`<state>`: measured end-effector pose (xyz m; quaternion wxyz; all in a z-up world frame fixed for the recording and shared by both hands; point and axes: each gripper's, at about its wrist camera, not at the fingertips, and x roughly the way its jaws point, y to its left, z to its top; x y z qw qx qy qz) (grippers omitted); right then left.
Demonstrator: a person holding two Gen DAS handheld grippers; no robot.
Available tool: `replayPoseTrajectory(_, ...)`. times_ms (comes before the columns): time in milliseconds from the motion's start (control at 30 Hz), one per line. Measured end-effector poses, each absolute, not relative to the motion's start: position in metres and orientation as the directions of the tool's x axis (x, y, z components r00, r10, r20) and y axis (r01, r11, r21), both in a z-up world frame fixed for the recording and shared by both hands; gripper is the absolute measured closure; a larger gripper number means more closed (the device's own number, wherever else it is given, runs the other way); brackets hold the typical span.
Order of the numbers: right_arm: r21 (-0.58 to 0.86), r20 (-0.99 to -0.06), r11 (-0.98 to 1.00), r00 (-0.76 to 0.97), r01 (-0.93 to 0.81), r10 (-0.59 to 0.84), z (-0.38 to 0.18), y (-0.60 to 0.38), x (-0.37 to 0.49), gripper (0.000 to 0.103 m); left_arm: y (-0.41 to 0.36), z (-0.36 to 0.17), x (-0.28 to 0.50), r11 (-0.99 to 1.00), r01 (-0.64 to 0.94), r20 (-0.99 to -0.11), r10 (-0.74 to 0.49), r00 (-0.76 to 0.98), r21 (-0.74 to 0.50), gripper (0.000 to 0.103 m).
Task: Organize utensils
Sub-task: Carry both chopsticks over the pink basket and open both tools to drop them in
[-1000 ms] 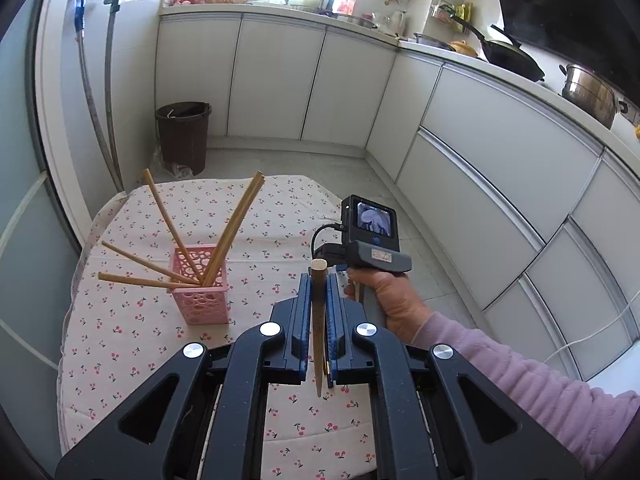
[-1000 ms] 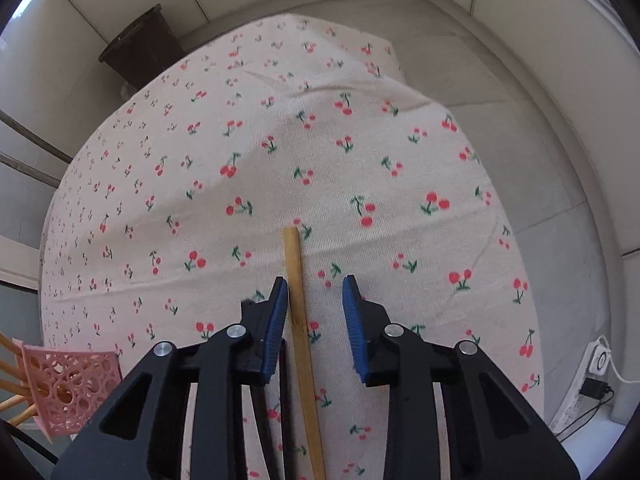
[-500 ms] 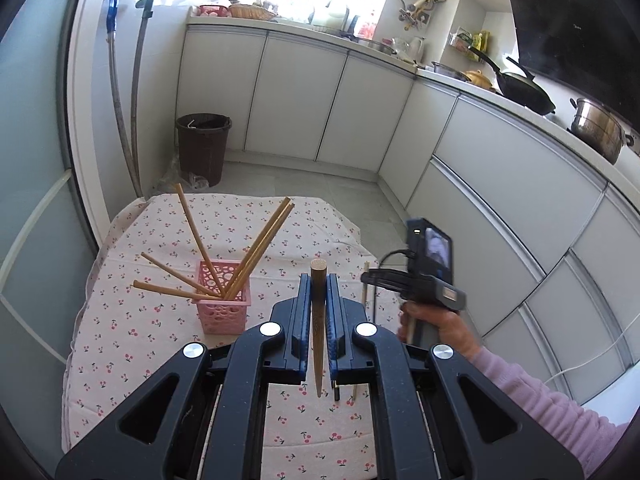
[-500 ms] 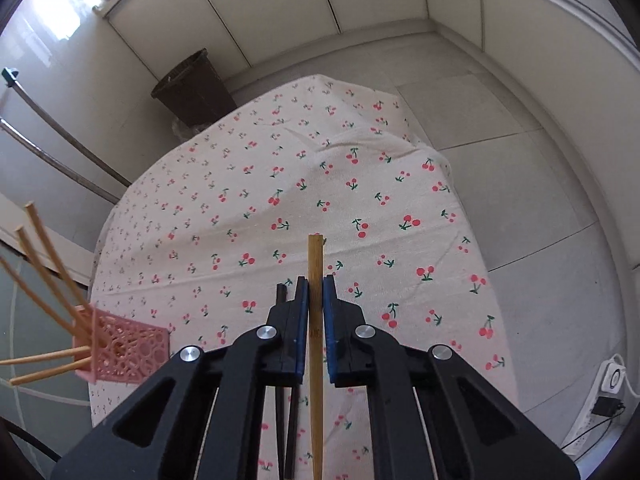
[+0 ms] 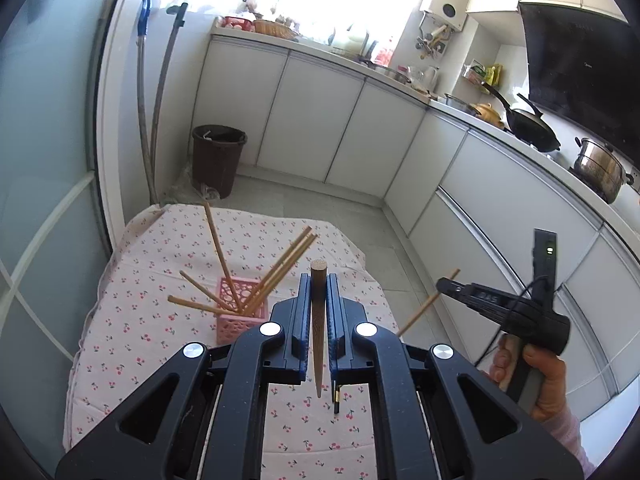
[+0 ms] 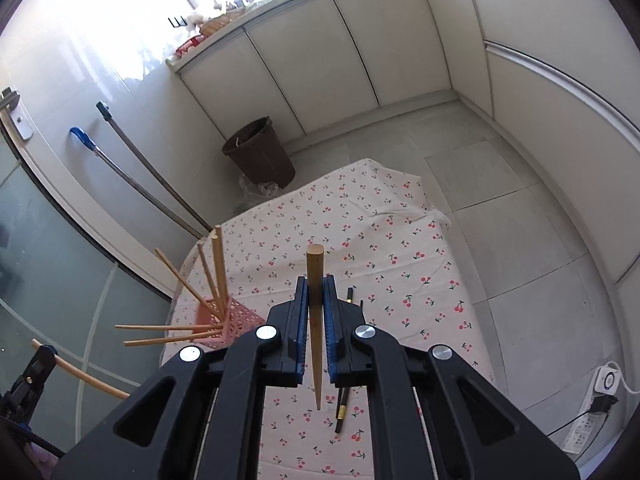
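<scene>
The light chopstick (image 6: 315,320), a second ago flat on the cherry-print tabletop (image 6: 400,248), is now lifted clear, the right gripper (image 6: 316,312) having just closed its jaws on it; the left gripper (image 5: 318,320) pinches a darker chopstick (image 5: 318,320). Both seem bound for the pink basket (image 5: 240,318). Only the right view shows dark chopsticks (image 6: 344,404) left lying.

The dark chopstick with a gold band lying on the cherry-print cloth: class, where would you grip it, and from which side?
Grip the dark chopstick with a gold band along its bare middle, coming straight down from above. It lies flat on the cherry-print cloth, so only its top and long sides are free. Set the fingers across its width. Both grippers probably need emptying first: each is shut on a wooden chopstick.
</scene>
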<state>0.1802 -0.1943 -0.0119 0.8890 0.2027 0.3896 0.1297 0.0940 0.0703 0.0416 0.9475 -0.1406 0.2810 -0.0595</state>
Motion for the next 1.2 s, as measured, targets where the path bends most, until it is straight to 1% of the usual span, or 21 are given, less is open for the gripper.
replayPoseTrajectory(233,0.524,-0.554,0.842,0.698,-0.130,0.453,0.025,-0.184,0.182,0.095,0.088,0.071,0.107,0.957,-0.043,-0.465,-0.099,0.880,-0.286,0.096)
replayPoseTrajectory(467,0.552,-0.498,0.813,0.709,-0.185,0.499,0.048,-0.168,0.185,0.095,0.107,0.093,0.136,0.954,-0.141,-0.430,0.015,0.903,-0.264,0.096)
replayPoseTrajectory(567,0.558,-0.478,0.804,0.713,-0.206,0.513,0.056,-0.162,0.186,0.095,0.109,0.091,0.149,0.957,-0.176,-0.430,0.063,0.900,-0.230,0.096)
replayPoseTrajectory(633,0.546,-0.468,0.810,0.724,-0.214,0.507,0.061,-0.156,0.187,0.095,0.109,0.083,0.159,0.957,-0.199,-0.446,0.087,0.891,-0.211,0.096)
replayPoseTrajectory(733,0.542,-0.456,0.810,0.732,-0.224,0.507,0.064,-0.148,0.191,0.095,0.109,0.067,0.175,0.961,-0.201,-0.463,0.093,0.881,-0.189,0.095)
replayPoseTrajectory(767,0.548,-0.453,0.805,0.729,-0.227,0.514,0.064,-0.145,0.193,0.095,0.108,0.058,0.182,0.964,-0.198,-0.482,0.090,0.872,-0.178,0.095)
replayPoseTrajectory(800,0.551,-0.451,0.802,0.727,-0.230,0.518,0.064,-0.142,0.195,0.095,0.109,0.048,0.189,0.963,-0.206,-0.517,0.091,0.851,-0.171,0.092)
replayPoseTrajectory(867,0.548,-0.447,0.803,0.730,-0.232,0.517,0.064,-0.136,0.197,0.095,0.116,0.037,0.189,0.955,-0.234,-0.545,0.099,0.832,-0.183,0.084)
replayPoseTrajectory(933,0.540,-0.437,0.807,0.739,-0.240,0.513,0.067,-0.128,0.198,0.095,0.125,0.041,0.180,0.943,-0.253,-0.532,0.103,0.840,-0.217,0.079)
replayPoseTrajectory(1000,0.531,-0.427,0.812,0.750,-0.243,0.504,0.070,-0.121,0.199,0.095,0.135,0.052,0.165,0.925,-0.262,-0.507,0.093,0.857,-0.273,0.072)
replayPoseTrajectory(1067,0.512,-0.424,0.824,0.762,-0.245,0.490,0.072,-0.112,0.200,0.095,0.142,0.060,0.154,0.911,-0.284,-0.496,0.107,0.862,-0.298,0.069)
replayPoseTrajectory(1200,0.494,-0.433,0.833,0.761,-0.247,0.483,0.067,-0.092,0.205,0.095,0.147,0.064,0.146,0.909,-0.292,-0.494,0.116,0.862,-0.297,0.068)
